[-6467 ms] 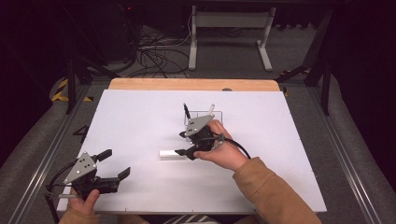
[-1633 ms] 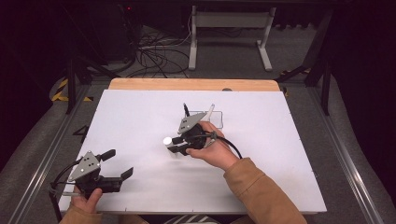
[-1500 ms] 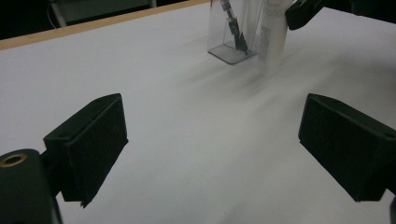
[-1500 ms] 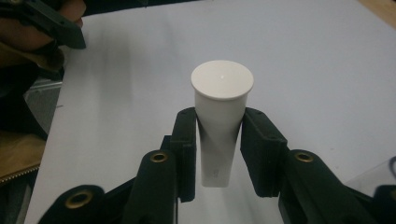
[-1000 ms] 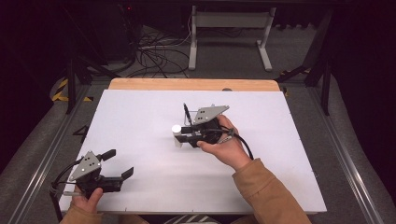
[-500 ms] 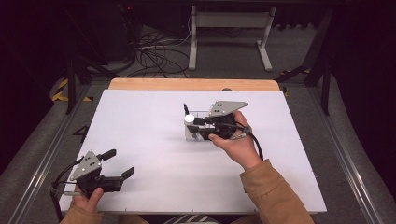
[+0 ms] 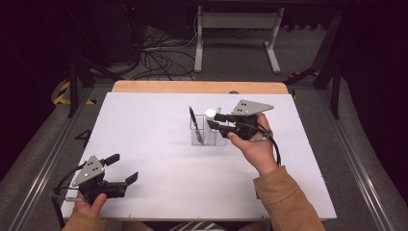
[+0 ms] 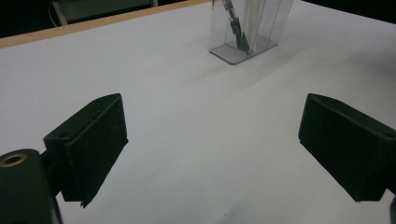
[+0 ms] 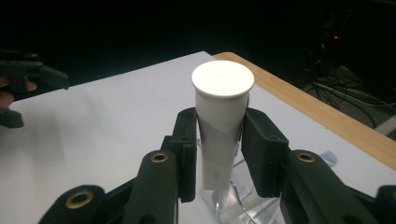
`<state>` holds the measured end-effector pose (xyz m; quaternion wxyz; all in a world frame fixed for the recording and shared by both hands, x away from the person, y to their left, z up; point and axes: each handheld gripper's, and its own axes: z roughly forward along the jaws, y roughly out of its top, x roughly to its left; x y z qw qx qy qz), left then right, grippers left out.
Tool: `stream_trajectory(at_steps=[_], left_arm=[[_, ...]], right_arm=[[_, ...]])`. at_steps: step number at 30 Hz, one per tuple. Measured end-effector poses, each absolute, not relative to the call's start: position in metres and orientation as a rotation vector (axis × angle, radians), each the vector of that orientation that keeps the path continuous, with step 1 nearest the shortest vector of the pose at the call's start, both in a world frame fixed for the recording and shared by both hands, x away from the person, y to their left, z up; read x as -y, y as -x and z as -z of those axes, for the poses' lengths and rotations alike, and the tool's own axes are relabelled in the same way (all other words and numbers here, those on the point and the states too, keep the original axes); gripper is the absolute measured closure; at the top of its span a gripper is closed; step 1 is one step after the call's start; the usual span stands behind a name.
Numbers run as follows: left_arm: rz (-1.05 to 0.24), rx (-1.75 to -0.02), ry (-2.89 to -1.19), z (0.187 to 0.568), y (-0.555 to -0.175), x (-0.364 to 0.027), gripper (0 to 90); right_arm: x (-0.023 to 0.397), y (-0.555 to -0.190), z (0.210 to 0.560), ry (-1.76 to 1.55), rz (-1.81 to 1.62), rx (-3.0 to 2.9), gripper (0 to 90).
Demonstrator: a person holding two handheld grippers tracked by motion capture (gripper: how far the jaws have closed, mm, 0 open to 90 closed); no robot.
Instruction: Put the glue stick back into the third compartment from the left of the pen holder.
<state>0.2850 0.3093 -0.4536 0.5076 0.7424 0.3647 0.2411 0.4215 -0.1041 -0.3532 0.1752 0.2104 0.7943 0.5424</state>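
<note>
The right gripper point(image 7: 215, 121) clamps an upright white tube point(image 9: 221, 125) above the clear holder point(image 7: 207, 136) near the table's point(image 7: 144, 125) middle. The left gripper point(image 7: 121, 168) rests open near the front left corner.

A white table point(image 7: 159, 125) with a wooden strip along its far edge stands before a dark floor strewn with cables point(image 7: 159, 57). Near the table's middle sits a clear plastic holder point(image 7: 206, 134) with a black pen point(image 7: 192, 118) leaning upright in its left compartment. The right gripper point(image 7: 213, 120), held level in the person's right hand point(image 7: 255, 147), clamps a white tube with a round cap point(image 7: 210, 113) just above the holder's right side. At the near left corner the left gripper point(image 7: 124, 168) rests low over the table, jaws spread wide with nothing between them, well apart from the holder.
</note>
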Motion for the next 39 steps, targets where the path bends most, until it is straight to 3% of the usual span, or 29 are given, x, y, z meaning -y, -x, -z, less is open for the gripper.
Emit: stream_trajectory(at_steps=[19, 39], left_arm=[[-0.586, -0.881, -1.786, 0.454, -0.285, -0.309, 8.7], [-0.587, -0.876, -1.790, 0.454, -0.285, -0.309, 8.7]], right_arm=[[0.134, -0.435, 0.362, -0.788, -1.488, -2.110, 67.3], [0.129, -0.447, 0.377, -0.832, -1.431, -2.119, 67.2]])
